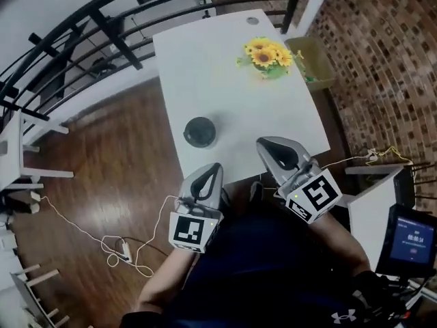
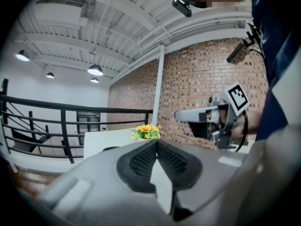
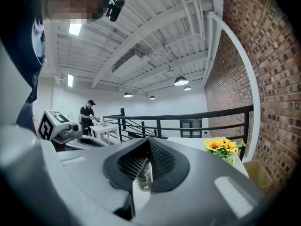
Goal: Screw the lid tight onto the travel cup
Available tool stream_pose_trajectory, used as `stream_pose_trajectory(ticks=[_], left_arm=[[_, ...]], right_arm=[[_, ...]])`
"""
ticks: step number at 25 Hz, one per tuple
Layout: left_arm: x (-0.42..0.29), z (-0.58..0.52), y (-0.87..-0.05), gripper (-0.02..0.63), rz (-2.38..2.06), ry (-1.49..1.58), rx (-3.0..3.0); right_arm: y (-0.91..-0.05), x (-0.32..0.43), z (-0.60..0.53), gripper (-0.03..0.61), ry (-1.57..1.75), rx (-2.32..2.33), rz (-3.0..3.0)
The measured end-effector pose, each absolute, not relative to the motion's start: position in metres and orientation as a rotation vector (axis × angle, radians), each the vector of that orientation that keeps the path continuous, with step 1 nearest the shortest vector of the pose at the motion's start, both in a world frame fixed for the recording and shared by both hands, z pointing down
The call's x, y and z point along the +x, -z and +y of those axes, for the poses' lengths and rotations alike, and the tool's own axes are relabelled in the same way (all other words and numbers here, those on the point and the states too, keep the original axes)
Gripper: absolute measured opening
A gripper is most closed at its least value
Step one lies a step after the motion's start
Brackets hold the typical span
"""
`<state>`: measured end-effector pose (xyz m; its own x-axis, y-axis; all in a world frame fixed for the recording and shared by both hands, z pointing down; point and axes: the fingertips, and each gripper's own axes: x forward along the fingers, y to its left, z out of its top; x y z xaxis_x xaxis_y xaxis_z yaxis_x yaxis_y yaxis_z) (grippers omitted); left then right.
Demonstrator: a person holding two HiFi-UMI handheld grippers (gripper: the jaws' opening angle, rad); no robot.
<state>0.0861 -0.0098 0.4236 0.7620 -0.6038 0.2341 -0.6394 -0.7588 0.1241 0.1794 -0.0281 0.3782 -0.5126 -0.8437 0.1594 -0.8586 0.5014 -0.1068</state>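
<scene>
A dark travel cup (image 1: 200,132) stands upright on the white table (image 1: 205,67), near its front edge; from above only its round dark top shows. My left gripper (image 1: 213,167) hangs at the table's front edge, just below the cup, shut and empty. To the cup's right, my right gripper (image 1: 263,145) is also shut and holds nothing. In the right gripper view the cup (image 3: 144,174) shows beyond the closed jaws of that gripper (image 3: 148,140). In the left gripper view the left gripper (image 2: 156,143) is shut, with the right gripper (image 2: 180,115) off to the right.
A bunch of sunflowers (image 1: 268,55) stands at the table's far right. A yellowish bin (image 1: 313,61) sits beside the table by the brick wall. A black railing (image 1: 82,19) runs to the left, a cable (image 1: 102,241) lies on the wooden floor, and a person (image 3: 87,115) stands far off.
</scene>
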Motion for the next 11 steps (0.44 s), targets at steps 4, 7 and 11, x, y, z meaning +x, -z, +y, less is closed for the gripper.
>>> stream_pose_trajectory(ticks=[4, 7, 11], left_arm=[[0.073, -0.013, -0.430, 0.003, -1.035, -0.244, 2.733], [0.067, -0.015, -0.440, 0.003, -1.063, -0.223, 2.699], [0.064, -0.017, -0.450, 0.003, -1.061, -0.223, 2.674]], right_arm=[[-0.383, 0.169, -0.030, 0.011, -0.262, 1.477, -2.635], [-0.389, 0.167, -0.033, 0.011, -0.258, 1.460, -2.630], [-0.395, 0.167, -0.036, 0.011, -0.259, 1.450, -2.617]])
